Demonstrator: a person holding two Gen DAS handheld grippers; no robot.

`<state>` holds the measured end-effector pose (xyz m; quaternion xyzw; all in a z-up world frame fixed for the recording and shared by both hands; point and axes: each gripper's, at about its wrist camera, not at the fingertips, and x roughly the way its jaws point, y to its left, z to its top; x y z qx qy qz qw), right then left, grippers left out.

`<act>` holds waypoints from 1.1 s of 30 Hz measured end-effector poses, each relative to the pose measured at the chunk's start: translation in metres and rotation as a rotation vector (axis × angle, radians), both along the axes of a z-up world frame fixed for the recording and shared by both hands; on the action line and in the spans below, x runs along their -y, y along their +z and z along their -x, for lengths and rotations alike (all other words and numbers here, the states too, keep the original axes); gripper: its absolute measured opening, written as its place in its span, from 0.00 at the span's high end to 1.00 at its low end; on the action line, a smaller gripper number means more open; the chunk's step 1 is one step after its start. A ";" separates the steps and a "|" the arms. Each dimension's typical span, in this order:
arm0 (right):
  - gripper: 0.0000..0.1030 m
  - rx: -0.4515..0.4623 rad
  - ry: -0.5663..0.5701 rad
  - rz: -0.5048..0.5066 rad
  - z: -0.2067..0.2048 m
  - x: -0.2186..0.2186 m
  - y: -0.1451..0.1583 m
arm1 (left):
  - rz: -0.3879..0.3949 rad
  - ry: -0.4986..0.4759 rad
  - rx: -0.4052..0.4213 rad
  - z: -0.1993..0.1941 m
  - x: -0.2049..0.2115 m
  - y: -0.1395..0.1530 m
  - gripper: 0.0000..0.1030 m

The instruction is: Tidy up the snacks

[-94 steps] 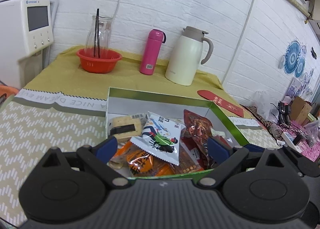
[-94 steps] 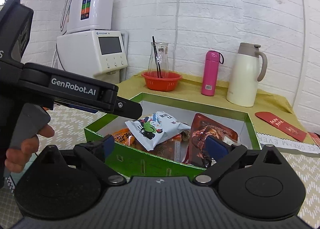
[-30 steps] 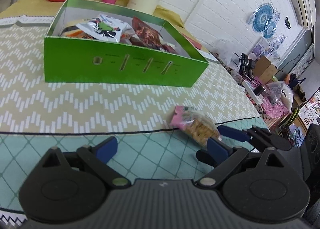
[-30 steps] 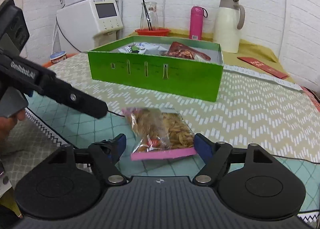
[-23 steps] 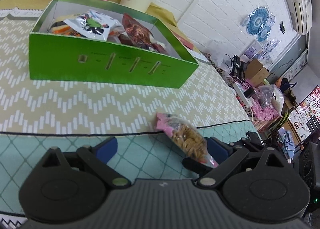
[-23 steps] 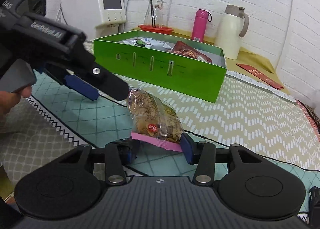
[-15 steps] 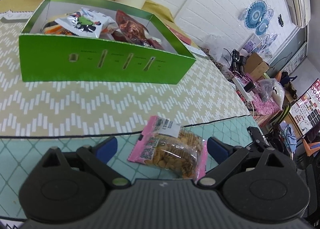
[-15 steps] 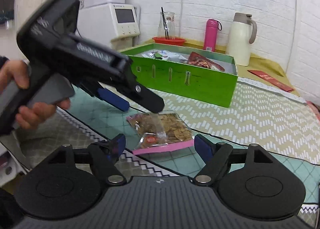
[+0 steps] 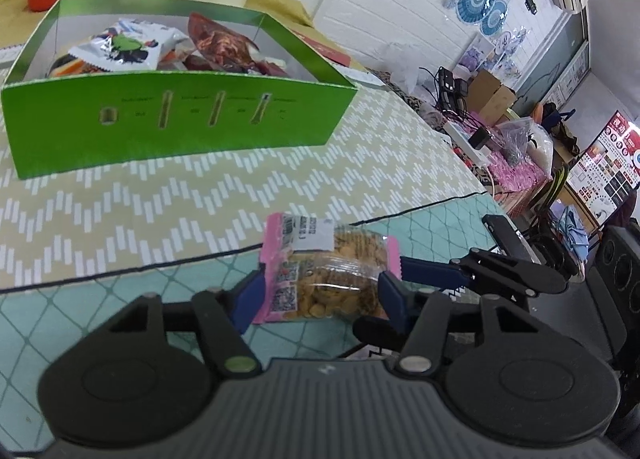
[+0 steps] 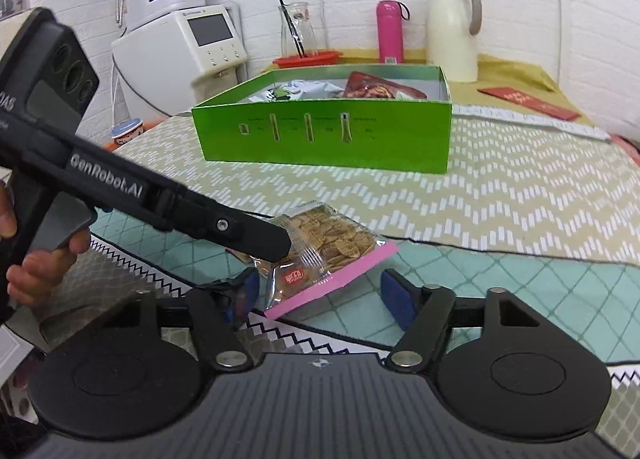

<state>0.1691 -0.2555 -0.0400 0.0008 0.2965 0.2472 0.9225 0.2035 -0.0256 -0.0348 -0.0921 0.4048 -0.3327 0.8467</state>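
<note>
left to right, right wrist view first. one hand (image 10: 38, 259) at the left edge wraps the grip of the left hand-held gripper (image 9: 320, 295). its jaws have just been closing, and the blue pads now press both short sides of one snack packet (image 9: 326, 277), so it holds the packet. the packet is clear film with pink end strips, small golden pieces inside, one white label on top. it sits over the teal-diamond cloth near the front edge of the counter (image 9: 360, 163), just in front of the black seam where the chevron cloth begins. whether it rests on the cloth or is lifted, cannot tell.

right hand-held gripper (image 10: 320, 299): jaws wide, two blue pads apart. the left pad is just beside the packet's near corner, contact unclear; the right pad is clear of it. it holds nothing. in the left wrist view its blue fingers (image 9: 428, 271) reach in from the right, tips at the packet's right end.

behind, mid-counter: one green box (image 9: 180, 127), open top, four slots in its front wall. inside, at least two bags are countable: one white printed bag (image 9: 120, 47), one dark red bag (image 9: 220, 43); more lie under them, number unclear.

along the back edge, left to right: one white appliance (image 10: 188, 47), one glass jug (image 10: 296, 33) in one red bowl (image 10: 308, 57), one pink bottle (image 10: 390, 31), one cream thermos (image 10: 452, 31). one red envelope (image 10: 528, 101) at the right edge.
</note>
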 end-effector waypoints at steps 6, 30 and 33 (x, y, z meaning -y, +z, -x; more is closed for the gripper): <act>0.11 0.011 -0.003 0.012 0.003 0.000 0.001 | 0.008 -0.015 0.007 0.004 0.001 0.004 0.72; 0.73 0.028 -0.032 0.005 -0.001 0.001 -0.001 | -0.048 0.029 0.054 0.009 0.017 0.000 0.72; 0.73 0.057 -0.044 0.038 0.004 -0.005 0.005 | -0.035 0.037 0.079 0.014 0.016 0.005 0.75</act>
